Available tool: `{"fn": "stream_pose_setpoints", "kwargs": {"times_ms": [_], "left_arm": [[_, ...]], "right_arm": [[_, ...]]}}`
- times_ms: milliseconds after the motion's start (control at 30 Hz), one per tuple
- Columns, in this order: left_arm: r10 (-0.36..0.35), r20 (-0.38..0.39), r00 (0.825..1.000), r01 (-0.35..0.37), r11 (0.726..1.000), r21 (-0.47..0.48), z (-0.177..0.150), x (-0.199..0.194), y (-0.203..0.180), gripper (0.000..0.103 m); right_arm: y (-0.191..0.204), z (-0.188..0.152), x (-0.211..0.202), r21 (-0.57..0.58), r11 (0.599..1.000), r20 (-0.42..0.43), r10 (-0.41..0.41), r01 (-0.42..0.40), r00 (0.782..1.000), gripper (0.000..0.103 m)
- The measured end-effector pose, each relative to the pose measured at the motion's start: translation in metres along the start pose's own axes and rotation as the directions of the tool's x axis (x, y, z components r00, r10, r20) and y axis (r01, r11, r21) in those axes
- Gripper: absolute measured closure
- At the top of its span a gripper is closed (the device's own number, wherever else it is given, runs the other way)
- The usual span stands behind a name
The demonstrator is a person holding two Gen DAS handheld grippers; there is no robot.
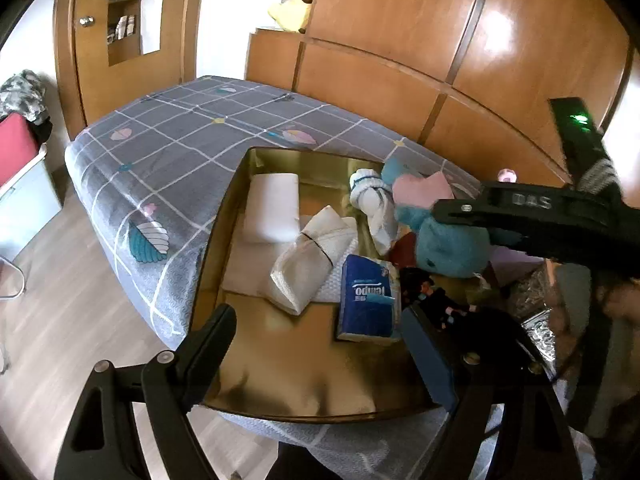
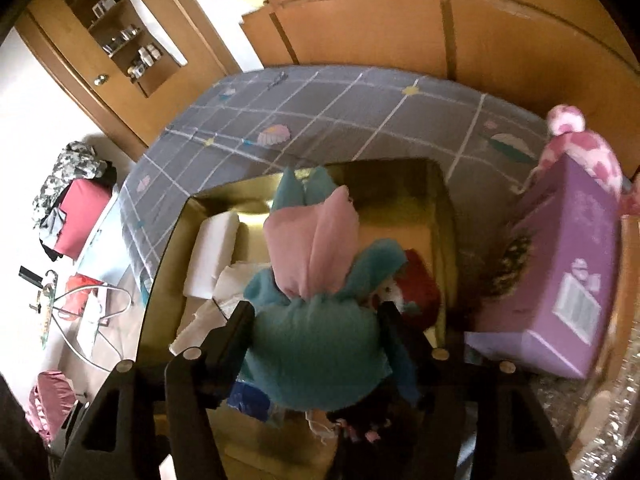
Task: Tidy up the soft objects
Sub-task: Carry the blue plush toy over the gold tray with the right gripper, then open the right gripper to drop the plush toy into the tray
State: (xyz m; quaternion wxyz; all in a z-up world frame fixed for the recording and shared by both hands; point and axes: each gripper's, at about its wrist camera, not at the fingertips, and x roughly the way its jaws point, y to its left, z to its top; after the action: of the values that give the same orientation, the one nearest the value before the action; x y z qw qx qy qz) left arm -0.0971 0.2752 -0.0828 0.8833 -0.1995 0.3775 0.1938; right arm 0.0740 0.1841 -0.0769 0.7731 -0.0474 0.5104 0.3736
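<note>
plush toy [image 2: 316, 344] | gripped by right claw [image 2: 316, 320] | left claw [image 1: 320, 332] wide | tissue pack [image 1: 368, 296] below

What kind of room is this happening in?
Most likely a bedroom at home. A bed with a grey checked sheet fills the middle, wooden wardrobes line the wall behind it, and a yellow plush toy sits on a cabinet.

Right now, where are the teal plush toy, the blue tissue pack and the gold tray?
teal plush toy [image 2: 316, 344]: right wrist view, on its teal body between the fingers.
blue tissue pack [image 1: 368, 296]: left wrist view, on its printed blue face.
gold tray [image 1: 288, 384]: left wrist view, on its bare near floor.
</note>
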Motion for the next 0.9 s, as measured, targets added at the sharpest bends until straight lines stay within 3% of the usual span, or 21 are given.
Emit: {"fn": "stream_pose_setpoints", "kwargs": {"times_ms": [533, 900], "left_arm": [[0.004, 0.034, 0.999, -0.006, 0.997, 0.076, -0.003, -0.013, -0.023, 0.018], [0.009, 0.05, 0.999, -0.015, 0.99, 0.138, -0.006, -0.019, -0.041, 0.018]], "right_arm": [[-0.003, -0.031, -0.066, -0.089, 0.992, 0.172, -0.073, 0.09, 0.982, 0.038], [-0.02, -0.06, -0.095, -0.101, 0.984, 0.24, -0.12, 0.148, 0.963, 0.038]]}}
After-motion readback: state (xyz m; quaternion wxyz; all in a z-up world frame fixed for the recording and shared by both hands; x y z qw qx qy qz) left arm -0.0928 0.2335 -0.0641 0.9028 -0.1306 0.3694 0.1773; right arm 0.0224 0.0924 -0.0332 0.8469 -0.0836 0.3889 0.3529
